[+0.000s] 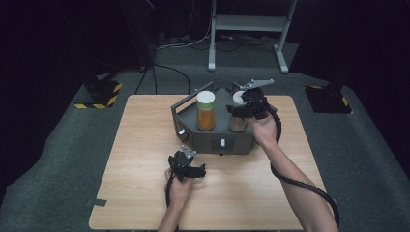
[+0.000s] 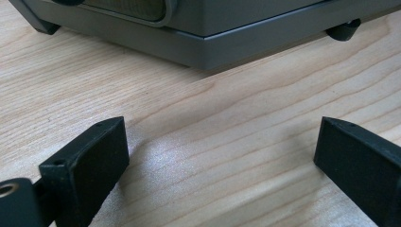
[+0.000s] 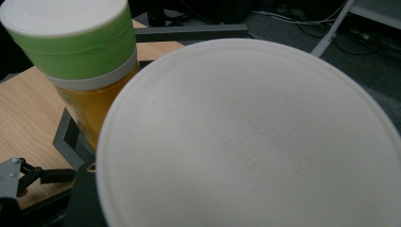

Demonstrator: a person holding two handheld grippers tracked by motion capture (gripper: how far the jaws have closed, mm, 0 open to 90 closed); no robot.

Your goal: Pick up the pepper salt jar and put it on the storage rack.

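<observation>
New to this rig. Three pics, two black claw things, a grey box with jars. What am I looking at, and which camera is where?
No robot here: a person holds a hand-held two-jaw gripper in each hand. The high view looks down on a wooden table from above the person's side. The other two pictures come from cameras riding on the grippers.

On the table stands a grey machine with small knobs on its front. On it stand two jars: an orange jar with a white lid and a green band, and a second jar with a white lid.

The right gripper is at that second jar, jaws closed around it by the look of it; its camera looks onto the lid up close. The left gripper rests low over the table in front of the machine, jaws open, holding nothing.
</observation>
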